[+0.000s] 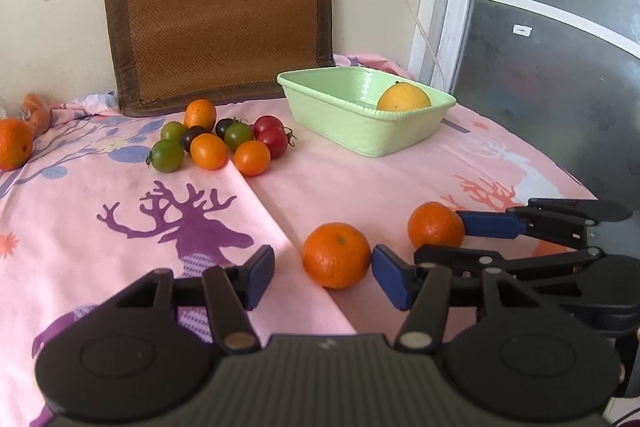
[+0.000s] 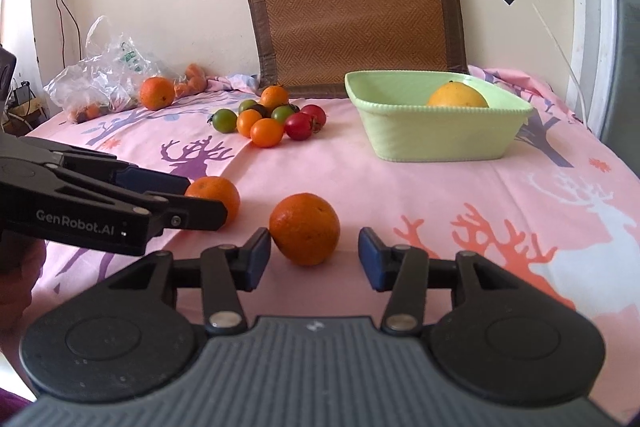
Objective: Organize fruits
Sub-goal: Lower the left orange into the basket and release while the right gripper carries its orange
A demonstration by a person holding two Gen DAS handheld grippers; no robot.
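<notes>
I had both tools low over a table under a pink cloth (image 1: 340, 187) printed with purple, white and coral deer; a crease ran down the cloth toward me. My left gripper (image 1: 322, 275) stood wide open around one orange (image 1: 335, 255), its right pad touching the peel, the left pad well apart; it gripped nothing. My right gripper (image 2: 315, 259) was likewise spread wide about the second orange (image 2: 305, 228), the left pad against the fruit, the right one clear of it; nothing was clamped. Farther back sat the green basket (image 2: 436, 139), holding a yellow fruit (image 2: 457, 95); left of it lay a heap of cherry tomatoes (image 2: 266, 121), orange, green, red and dark; another orange (image 2: 157, 93) rested beside a crumpled plastic bag (image 2: 104, 75). A woven brown mat (image 1: 224, 7) leaned on the cream wall; a frosted glass door (image 1: 540, 67) stood at the right.
</notes>
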